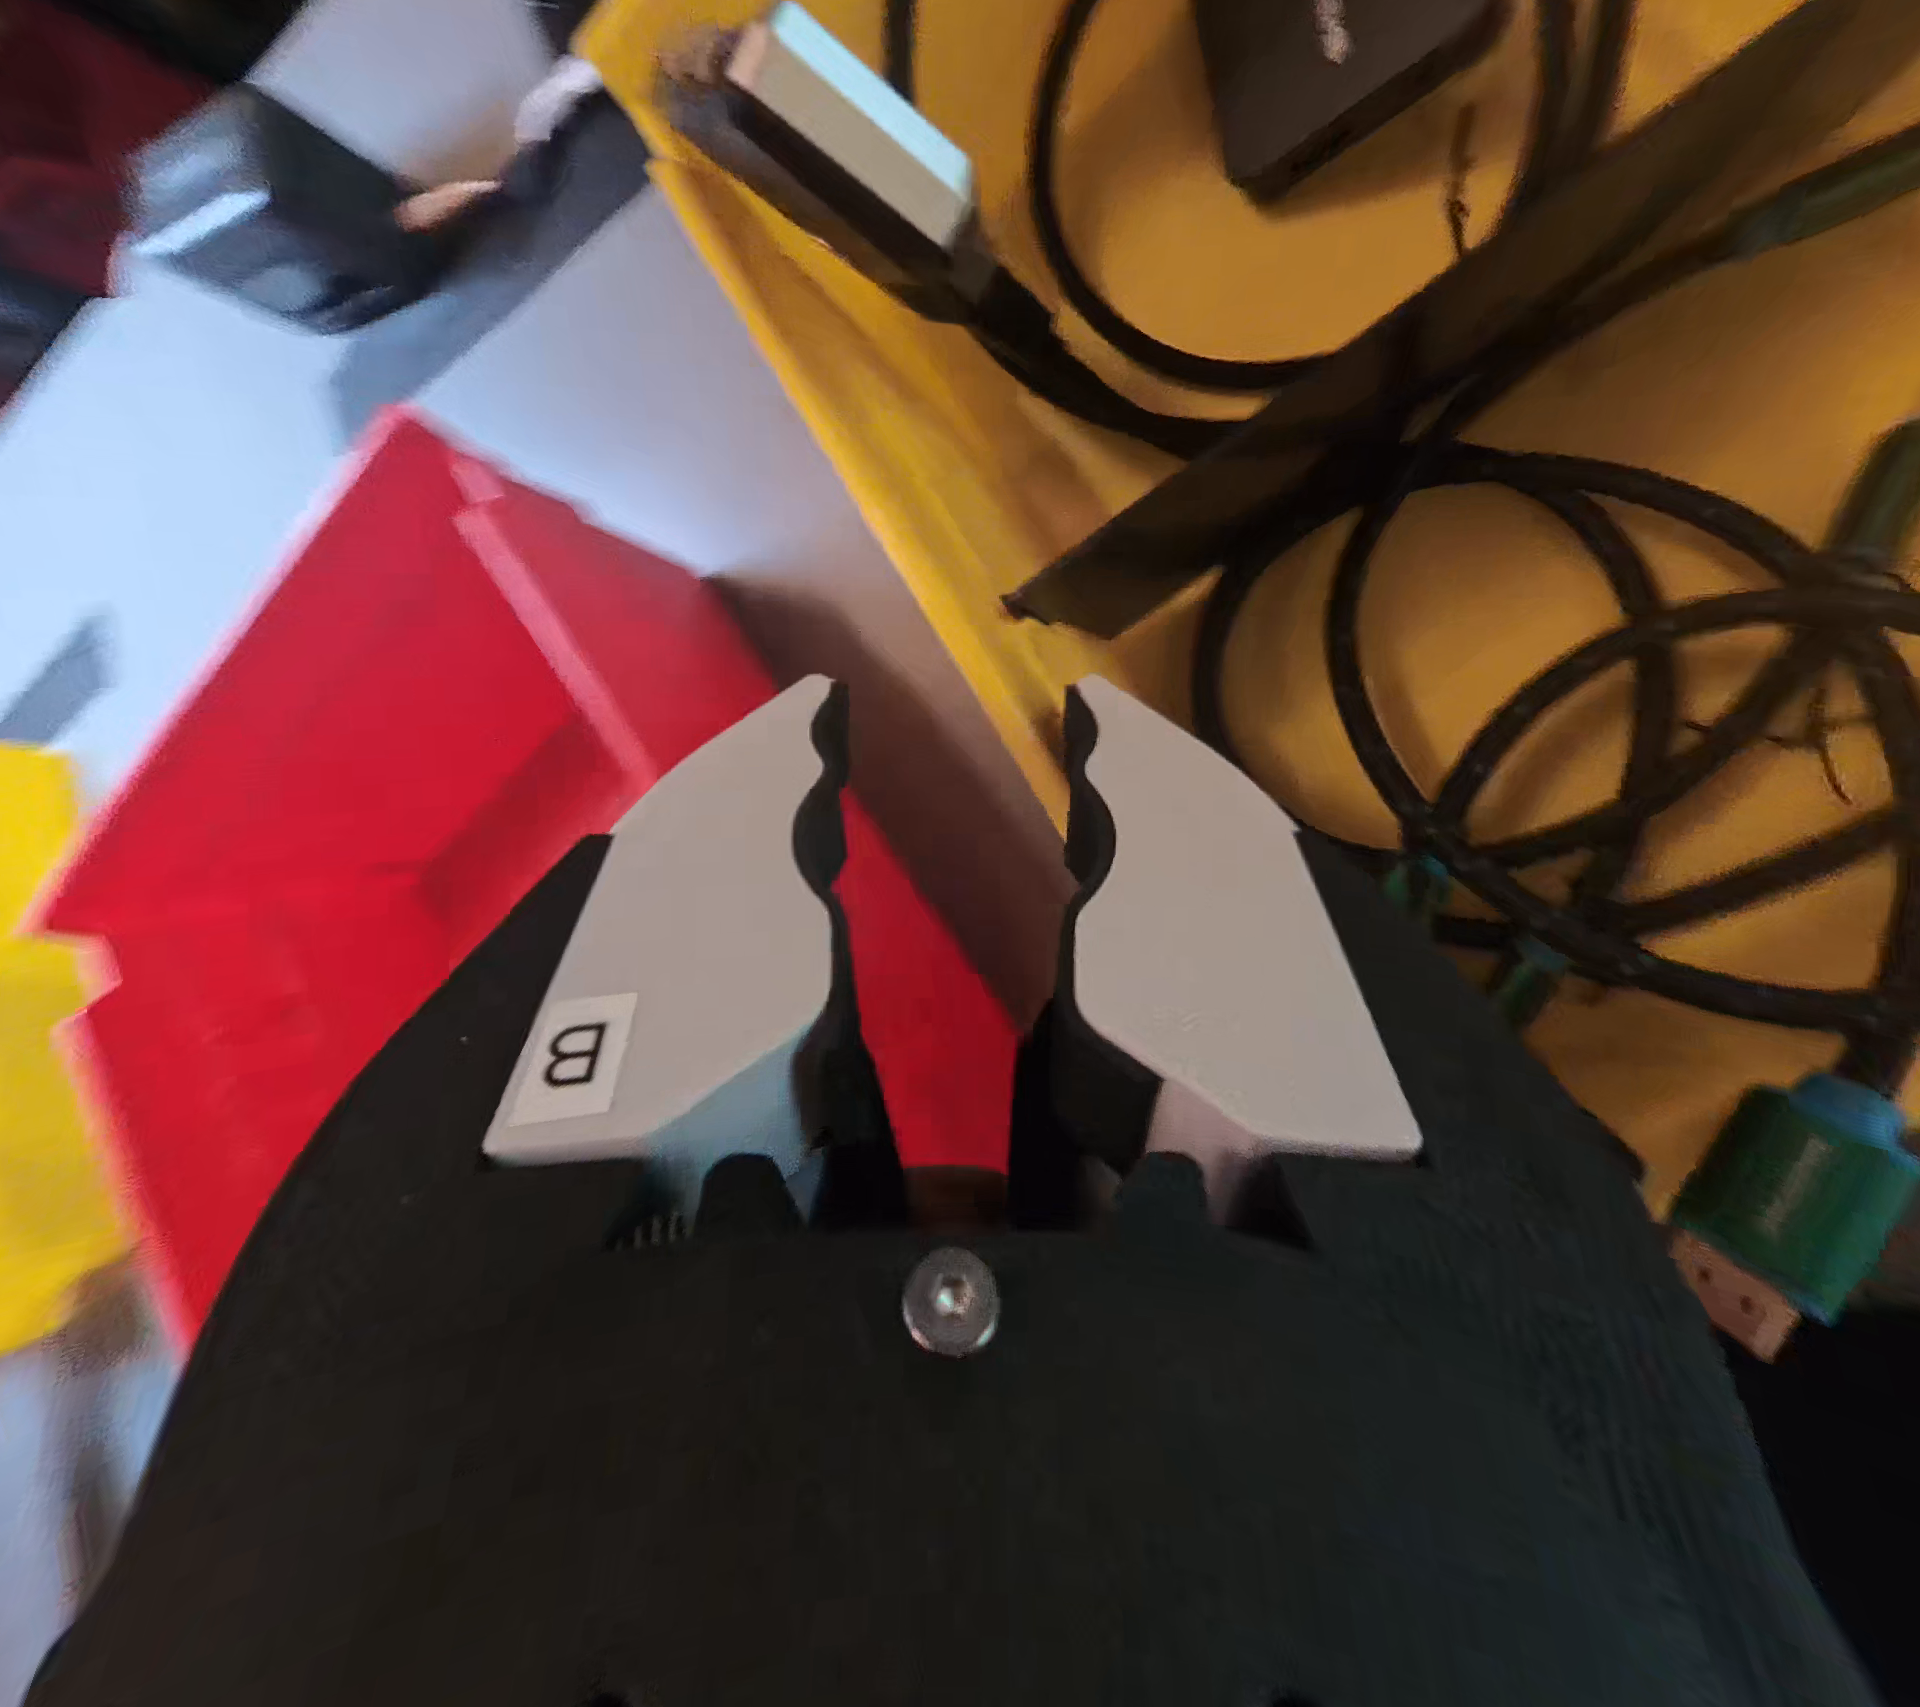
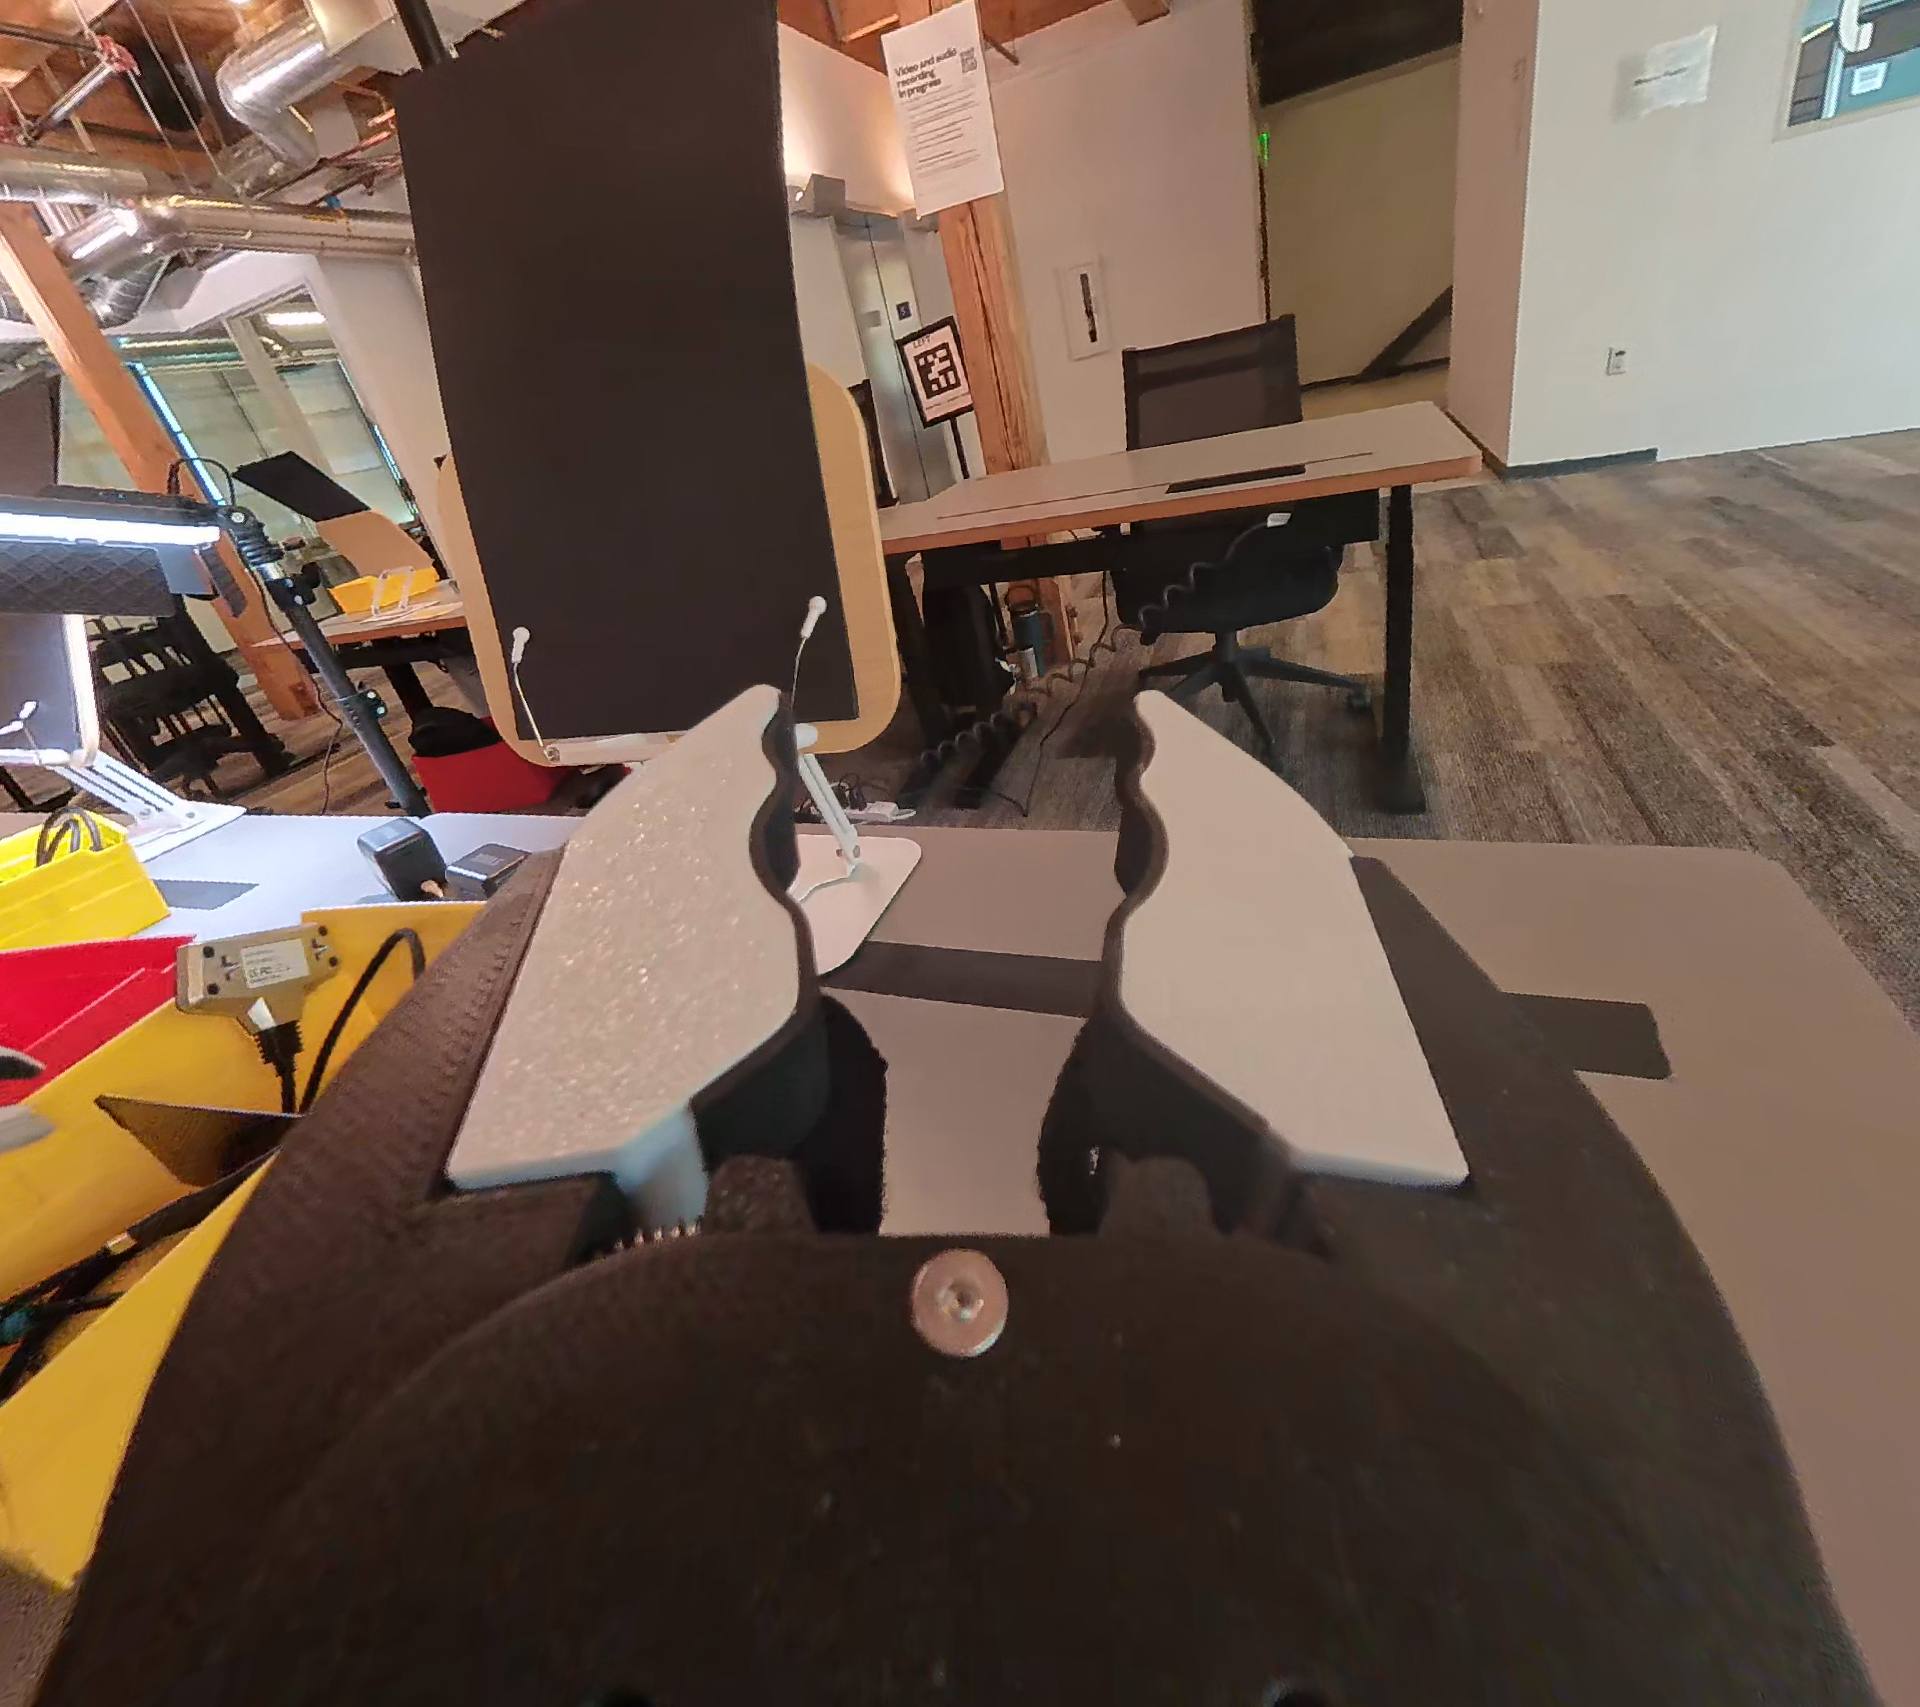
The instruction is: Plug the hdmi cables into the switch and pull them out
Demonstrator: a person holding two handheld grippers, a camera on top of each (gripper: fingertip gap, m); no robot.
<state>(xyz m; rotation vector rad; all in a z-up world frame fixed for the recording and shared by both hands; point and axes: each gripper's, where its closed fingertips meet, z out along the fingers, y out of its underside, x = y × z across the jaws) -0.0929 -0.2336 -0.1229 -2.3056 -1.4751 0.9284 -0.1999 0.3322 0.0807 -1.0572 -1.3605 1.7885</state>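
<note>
Left gripper [image 1: 948, 701]: fingers spread with a clear gap, nothing between them, hovering over the edge of the yellow bin and the red bin beside it.
Right gripper [image 2: 956, 717]: fingers wide apart, empty, raised above the grey tabletop [image 2: 1621, 951] and pointing out into the room.
Yellow bin [image 1: 1247, 286]: holds the task's things; a dark divider [image 1: 1455, 369] crosses it.
Switch [image 1: 1340, 16]: small black box lying flat in the far compartment of the yellow bin, ringed by a loop of black cable [image 1: 1049, 130].
Silver adapter [image 1: 862, 130]: rests tilted against the bin's wall, its own black lead trailing down; also seen from the right wrist view [image 2: 260, 966].
HDMI cables [image 1: 1558, 722]: black coils tangled in the near compartment, well apart from the switch.
Green HDMI plug [image 1: 1797, 1210]: lies at the bin's near end, metal tip free, not plugged in.
Red bin [image 1: 416, 722]: just beside the yellow bin, on the tabletop.
Blur: left wrist view is smeared, so fine detail is unclear.
</note>
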